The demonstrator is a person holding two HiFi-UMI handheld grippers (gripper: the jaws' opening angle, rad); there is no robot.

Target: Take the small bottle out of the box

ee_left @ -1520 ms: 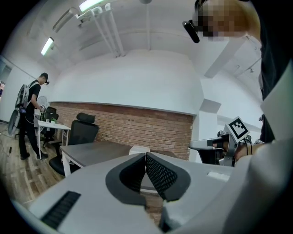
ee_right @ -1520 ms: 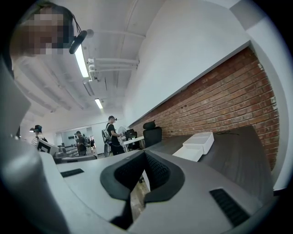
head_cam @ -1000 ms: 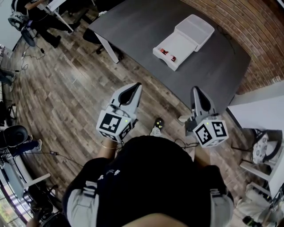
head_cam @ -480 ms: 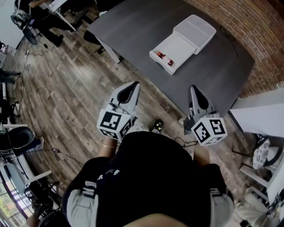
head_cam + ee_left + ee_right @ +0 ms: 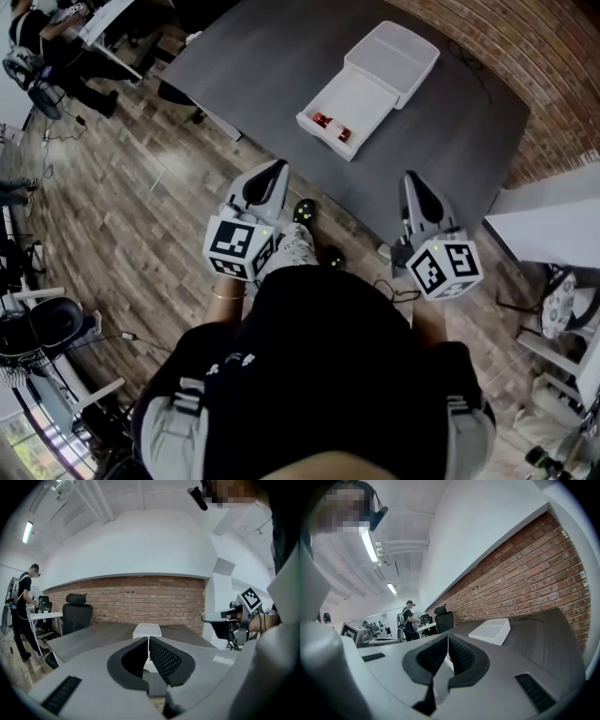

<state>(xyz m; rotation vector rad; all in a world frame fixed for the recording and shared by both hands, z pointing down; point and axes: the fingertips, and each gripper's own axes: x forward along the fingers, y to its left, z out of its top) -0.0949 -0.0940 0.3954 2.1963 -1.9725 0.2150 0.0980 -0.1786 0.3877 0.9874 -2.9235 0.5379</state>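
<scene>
My left gripper (image 5: pixel 273 170) is low in front of me over the wooden floor (image 5: pixel 141 197), just short of the desk (image 5: pixel 281 52). Its fingers (image 5: pixel 158 654) are pressed together with nothing between them. My right gripper (image 5: pixel 411 178) is level with it, well apart to the right, at the near edge of the desk. Its fingers (image 5: pixel 458 652) have just eased by a trace, yet their tips meet and nothing is held.

Beyond both, out on the dark desk top, lies the white box (image 5: pixel 364 92), open, with its lid (image 5: pixel 394 56) folded back on the far side. The small bottle (image 5: pixel 325 121) is inside the box at its near end, a reddish thing too small to make out further. Neither gripper touches the box. From the left gripper view the box (image 5: pixel 147 631) sits straight ahead past my fingertips; from the right gripper view it lies ahead and to the right.

Behind the desk runs a brick wall (image 5: pixel 140 599). Far to the left a black office chair (image 5: pixel 76 616) stands, and a person (image 5: pixel 21 611) stands at another table.
</scene>
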